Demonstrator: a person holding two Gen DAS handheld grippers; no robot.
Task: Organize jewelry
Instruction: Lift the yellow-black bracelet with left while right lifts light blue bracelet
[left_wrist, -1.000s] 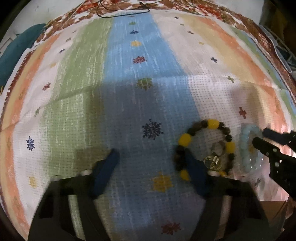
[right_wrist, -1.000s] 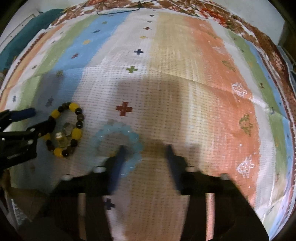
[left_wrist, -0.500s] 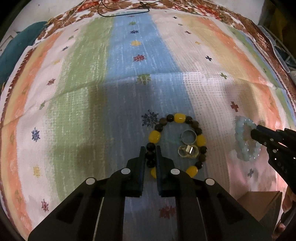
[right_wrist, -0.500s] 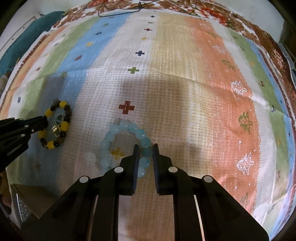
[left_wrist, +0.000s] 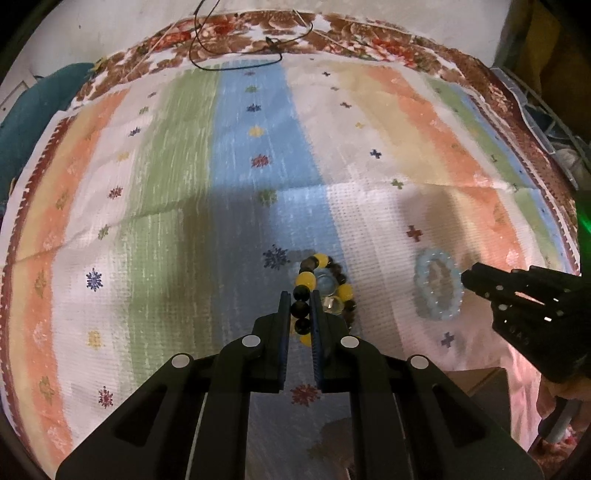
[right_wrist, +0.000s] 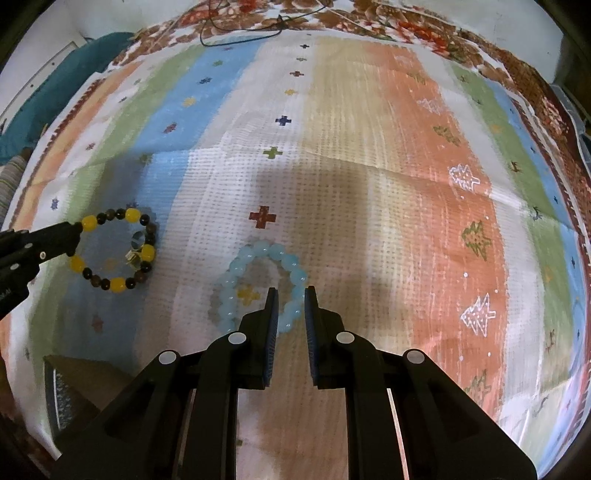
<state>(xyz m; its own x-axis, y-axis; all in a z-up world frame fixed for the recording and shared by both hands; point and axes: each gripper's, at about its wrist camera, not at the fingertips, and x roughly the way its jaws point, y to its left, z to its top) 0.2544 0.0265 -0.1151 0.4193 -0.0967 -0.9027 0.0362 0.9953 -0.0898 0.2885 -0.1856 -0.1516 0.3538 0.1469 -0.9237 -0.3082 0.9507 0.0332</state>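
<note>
A yellow and brown bead bracelet hangs tilted from my left gripper, which is shut on its near beads and lifts it off the striped cloth. Two small rings show behind it. In the right wrist view the bracelet hangs as a ring from the left gripper's tip, with the rings inside its loop. My right gripper is shut on the near side of a pale blue bead bracelet, which also shows in the left wrist view.
A brown box stands at the cloth's near edge, between the two grippers. A black cord lies on the floral border at the far side. A teal cushion lies far left.
Both grippers closed from wide open onto their bracelets. The left one has since lifted the yellow and brown bracelet so it tilts up. The blue bracelet has risen slightly.
</note>
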